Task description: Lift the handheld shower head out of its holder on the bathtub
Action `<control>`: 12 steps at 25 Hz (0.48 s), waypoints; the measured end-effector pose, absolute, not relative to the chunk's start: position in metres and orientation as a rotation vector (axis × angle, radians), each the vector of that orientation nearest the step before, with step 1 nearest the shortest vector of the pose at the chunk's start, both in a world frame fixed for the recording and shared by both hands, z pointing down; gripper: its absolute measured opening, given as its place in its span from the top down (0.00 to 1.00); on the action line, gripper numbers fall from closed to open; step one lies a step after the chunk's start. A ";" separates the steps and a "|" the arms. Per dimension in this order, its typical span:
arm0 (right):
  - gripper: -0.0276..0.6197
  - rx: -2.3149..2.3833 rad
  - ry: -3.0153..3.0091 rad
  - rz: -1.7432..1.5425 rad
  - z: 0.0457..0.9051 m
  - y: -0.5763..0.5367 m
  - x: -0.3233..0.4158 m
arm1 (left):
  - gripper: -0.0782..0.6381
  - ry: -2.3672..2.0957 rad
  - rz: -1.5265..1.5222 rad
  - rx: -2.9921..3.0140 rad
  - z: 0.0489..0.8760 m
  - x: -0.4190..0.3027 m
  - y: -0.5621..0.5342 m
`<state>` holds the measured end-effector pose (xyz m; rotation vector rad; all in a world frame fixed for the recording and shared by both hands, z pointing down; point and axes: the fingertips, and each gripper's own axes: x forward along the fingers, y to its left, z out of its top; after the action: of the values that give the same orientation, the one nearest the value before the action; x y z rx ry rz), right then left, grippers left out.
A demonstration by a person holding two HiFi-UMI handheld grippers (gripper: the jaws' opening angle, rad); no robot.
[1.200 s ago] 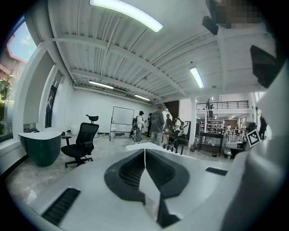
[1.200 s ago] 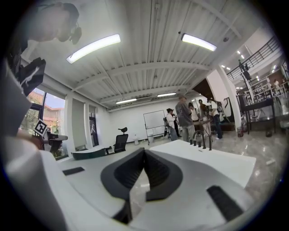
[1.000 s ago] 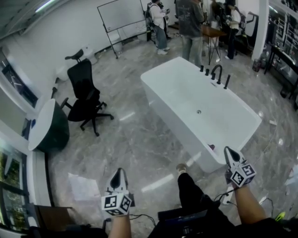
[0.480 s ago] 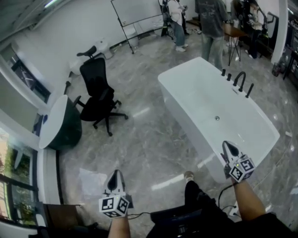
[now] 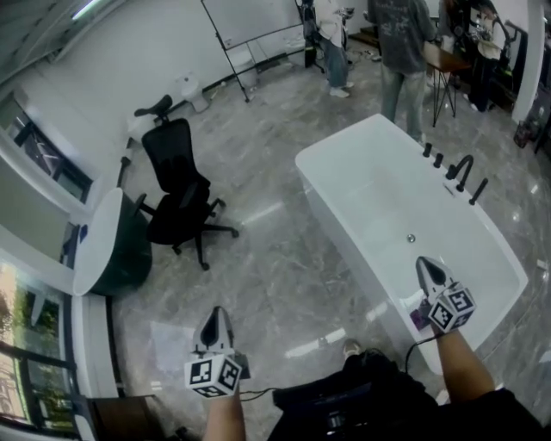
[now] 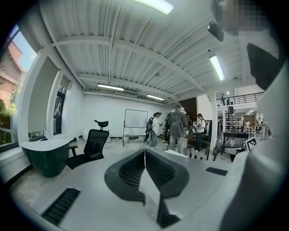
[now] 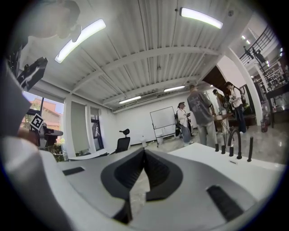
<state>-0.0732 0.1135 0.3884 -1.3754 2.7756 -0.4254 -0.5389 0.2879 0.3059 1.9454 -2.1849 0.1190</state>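
Observation:
The white bathtub (image 5: 344,142) stands at the right of the head view. On its far rim are black knobs, a curved black tap (image 5: 461,172) and the slim black handheld shower head (image 5: 478,191), upright in its holder. My right gripper (image 5: 426,263) hangs shut and empty over the tub's near end, well short of the shower head. In the right gripper view the shower head (image 7: 249,149) stands to the right of the shut gripper (image 7: 144,150), beside the tap (image 7: 234,140). My left gripper (image 5: 215,313) is shut and empty over the floor, left of the tub. Its own view shows the closed tips (image 6: 144,151).
A black office chair (image 5: 176,194) stands on the marble floor to the left, beside a dark green tub (image 5: 108,245). A sheet of paper (image 5: 172,344) lies near my left gripper. People (image 5: 400,34), a whiteboard (image 5: 250,17) and a table (image 5: 452,60) are beyond the tub.
The tub has come closer in the head view. My right gripper, earlier beside the tub's near corner, now hangs over its near end. Both grippers stay shut.

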 end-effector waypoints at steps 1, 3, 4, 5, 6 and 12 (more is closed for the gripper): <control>0.95 -1.379 2.781 -0.430 0.393 0.097 -0.072 | 0.87 -2.191 0.111 1.945 0.305 -0.540 0.271; 0.95 -1.387 2.792 -0.443 0.401 0.066 -0.075 | 0.87 -2.198 0.096 1.947 0.304 -0.540 0.240; 0.95 -1.388 2.796 -0.446 0.402 0.052 -0.078 | 0.87 -2.199 0.096 1.950 0.305 -0.540 0.228; 0.95 -1.387 2.799 -0.447 0.402 0.040 -0.084 | 0.87 -2.196 0.098 1.953 0.307 -0.541 0.217; 0.95 -1.384 2.800 -0.446 0.402 0.028 -0.090 | 0.87 -2.190 0.101 1.952 0.310 -0.542 0.207; 0.95 -1.373 2.795 -0.411 0.395 -0.017 -0.108 | 0.87 -2.158 0.116 1.966 0.324 -0.557 0.152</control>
<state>-0.1082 -0.0167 0.3951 -1.3732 2.7952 -0.4106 -0.5570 0.1517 0.3238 1.9657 -2.1577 0.1163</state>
